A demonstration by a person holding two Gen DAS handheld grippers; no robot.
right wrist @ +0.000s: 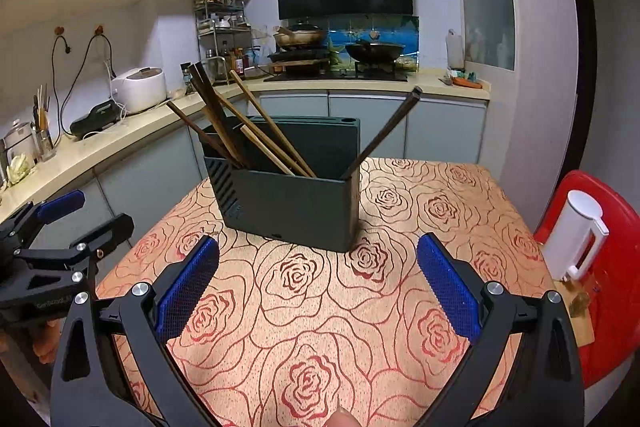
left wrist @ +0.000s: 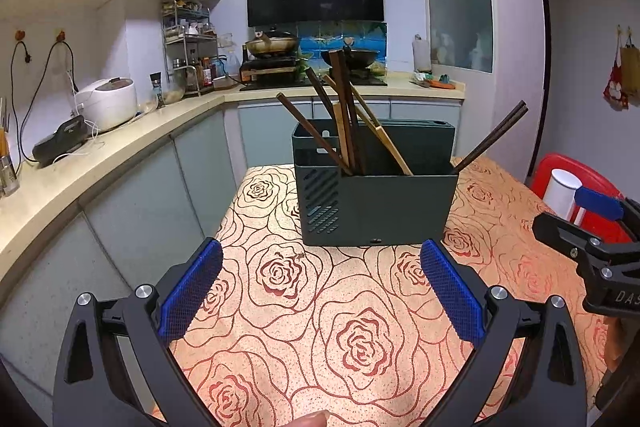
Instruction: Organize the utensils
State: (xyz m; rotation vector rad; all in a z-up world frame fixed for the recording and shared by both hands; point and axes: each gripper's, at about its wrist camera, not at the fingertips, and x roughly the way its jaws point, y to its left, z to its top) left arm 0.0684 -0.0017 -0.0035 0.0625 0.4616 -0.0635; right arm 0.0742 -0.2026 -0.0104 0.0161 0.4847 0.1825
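Both claws, left gripper (left wrist: 320,291) and right gripper (right wrist: 318,287), gape empty; chopsticks (left wrist: 344,115) already stand in the dark green utensil holder (left wrist: 396,203) just ahead, rose-patterned tablecloth (left wrist: 304,327) otherwise bare — task looks near done.

Left tool (left wrist: 321,285): black angular plastic arms, two blue pads (left wrist: 191,293) with fine mesh texture, round silver screws (left wrist: 144,291) at joints. Right tool (right wrist: 318,281): same build, blue mesh pads, silver screws. White lettering on black side body, partly readable.
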